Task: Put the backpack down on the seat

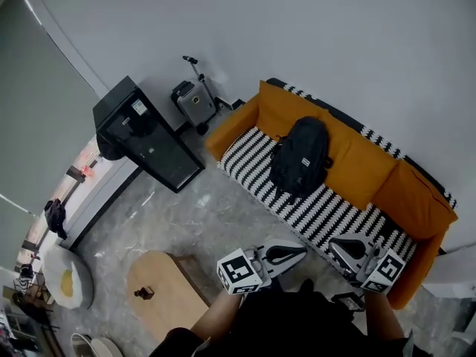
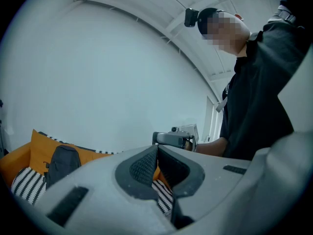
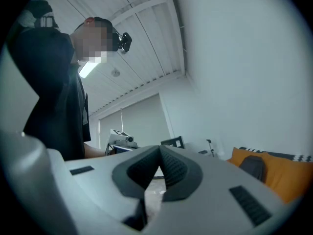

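Black backpack (image 1: 300, 157) on striped seat (image 1: 249, 157), ceiling (image 3: 146, 48) only in gripper views

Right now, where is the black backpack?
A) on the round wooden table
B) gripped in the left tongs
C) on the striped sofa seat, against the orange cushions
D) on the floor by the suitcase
C: the backpack rests on the striped sofa seat, leaning on an orange cushion, while the left tongs and right tongs are shut and hold nothing.
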A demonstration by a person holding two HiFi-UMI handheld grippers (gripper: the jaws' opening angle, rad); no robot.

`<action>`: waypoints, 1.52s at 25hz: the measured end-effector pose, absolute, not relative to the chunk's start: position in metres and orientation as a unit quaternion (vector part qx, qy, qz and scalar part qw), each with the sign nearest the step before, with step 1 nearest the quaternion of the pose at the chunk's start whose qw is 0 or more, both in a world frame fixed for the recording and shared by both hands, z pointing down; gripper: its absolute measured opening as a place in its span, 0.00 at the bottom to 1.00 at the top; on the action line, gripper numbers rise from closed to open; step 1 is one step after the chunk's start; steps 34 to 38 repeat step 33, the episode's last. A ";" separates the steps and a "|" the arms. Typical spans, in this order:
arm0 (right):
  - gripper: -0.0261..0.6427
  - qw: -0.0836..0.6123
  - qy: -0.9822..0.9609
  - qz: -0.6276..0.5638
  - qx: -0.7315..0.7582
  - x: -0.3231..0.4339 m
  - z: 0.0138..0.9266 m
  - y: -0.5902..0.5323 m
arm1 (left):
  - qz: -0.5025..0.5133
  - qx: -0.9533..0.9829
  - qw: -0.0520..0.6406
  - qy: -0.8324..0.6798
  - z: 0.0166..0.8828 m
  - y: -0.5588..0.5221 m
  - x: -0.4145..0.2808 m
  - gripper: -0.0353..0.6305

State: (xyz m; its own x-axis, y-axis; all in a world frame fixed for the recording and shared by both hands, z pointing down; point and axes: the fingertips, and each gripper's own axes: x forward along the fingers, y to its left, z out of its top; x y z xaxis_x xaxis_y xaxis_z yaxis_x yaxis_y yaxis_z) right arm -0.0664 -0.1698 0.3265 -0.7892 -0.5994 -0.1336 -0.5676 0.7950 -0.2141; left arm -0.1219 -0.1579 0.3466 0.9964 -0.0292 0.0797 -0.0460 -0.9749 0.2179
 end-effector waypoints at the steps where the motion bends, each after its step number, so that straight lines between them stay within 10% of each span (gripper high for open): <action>1: 0.08 0.098 0.941 -0.078 -0.313 -0.068 0.325 -0.170 | 0.039 0.993 0.110 -0.016 0.346 -0.158 -0.124 0.09; 38: 0.08 0.064 0.941 -0.065 -0.326 -0.132 0.313 -0.200 | 0.016 0.994 0.104 -0.010 0.338 -0.186 -0.182 0.09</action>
